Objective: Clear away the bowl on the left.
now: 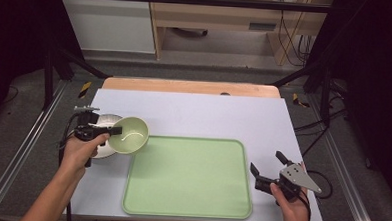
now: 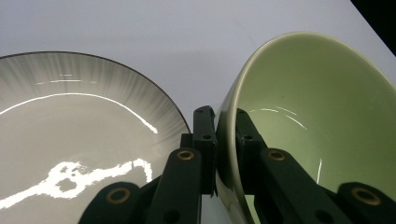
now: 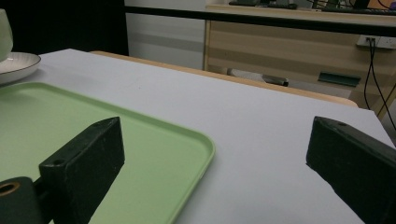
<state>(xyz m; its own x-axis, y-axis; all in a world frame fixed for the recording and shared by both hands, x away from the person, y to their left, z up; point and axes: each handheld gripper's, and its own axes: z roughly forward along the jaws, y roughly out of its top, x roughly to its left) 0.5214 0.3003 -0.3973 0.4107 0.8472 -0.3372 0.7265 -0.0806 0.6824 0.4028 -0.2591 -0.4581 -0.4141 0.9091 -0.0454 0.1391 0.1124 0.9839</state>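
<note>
A pale green bowl is held tilted above the table at the left, its rim clamped by my left gripper. In the left gripper view the two jaws pinch the bowl wall, one inside and one outside, with the left gripper shut on it. Under and beside it lies a white plate with a dark rim. A green tray lies in the middle of the table. My right gripper stands open off the tray's right edge, nothing between its jaws.
The white table cover has bare room behind the tray and at the right. A wooden table edge runs along the back. Beyond it stand wooden furniture and cables. Black frame bars flank both sides.
</note>
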